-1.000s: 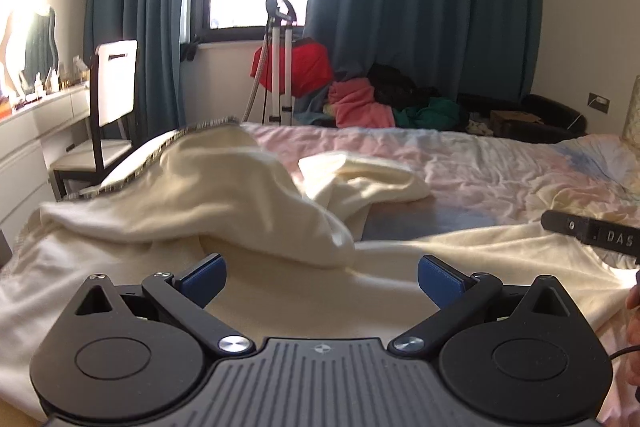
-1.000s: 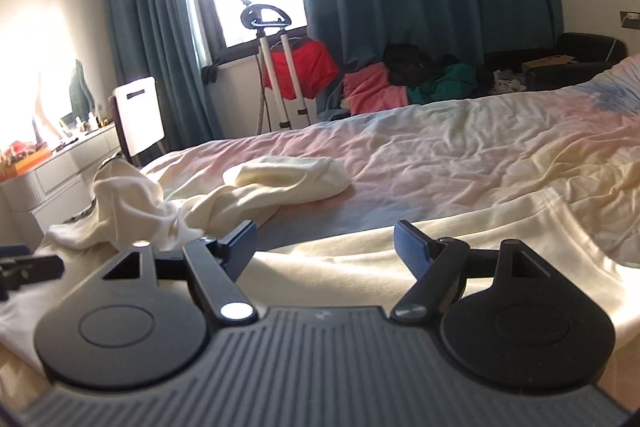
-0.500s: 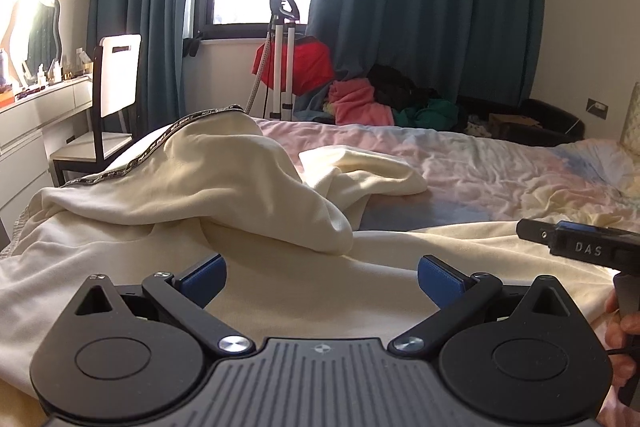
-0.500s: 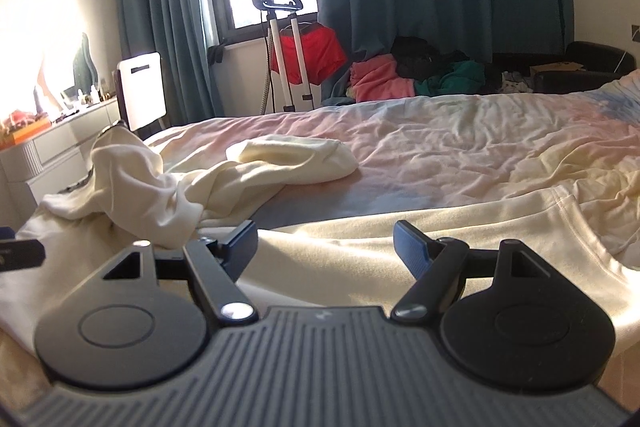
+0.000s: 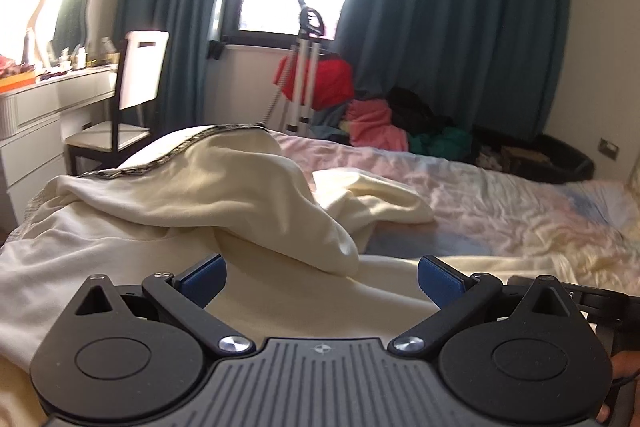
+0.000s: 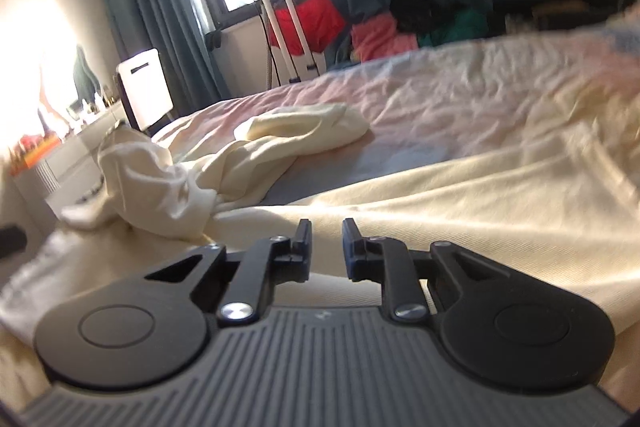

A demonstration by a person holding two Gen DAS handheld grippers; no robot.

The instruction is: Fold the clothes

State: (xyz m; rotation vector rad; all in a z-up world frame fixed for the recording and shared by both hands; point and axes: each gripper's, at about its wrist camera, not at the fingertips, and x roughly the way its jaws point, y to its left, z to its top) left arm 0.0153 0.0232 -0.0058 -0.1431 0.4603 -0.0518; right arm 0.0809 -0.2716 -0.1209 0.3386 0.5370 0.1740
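The cream garment [image 6: 460, 195] lies under both grippers: left fingers [image 5: 204, 277] spread wide, empty; right fingers [image 6: 304, 235] closing, cloth between them unclear.

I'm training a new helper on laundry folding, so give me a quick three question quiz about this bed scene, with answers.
1. True or false: the left tool is open.
2. What colour is the garment spread under both tools? A white, B cream, C pink.
3. Fill in: the right tool is ___ over the cream fabric.

Key:
1. True; its blue pads stand wide apart with nothing pinched.
2. B.
3. Closing; a narrow gap remains, and the fabric lies beneath it, not visibly pinched.
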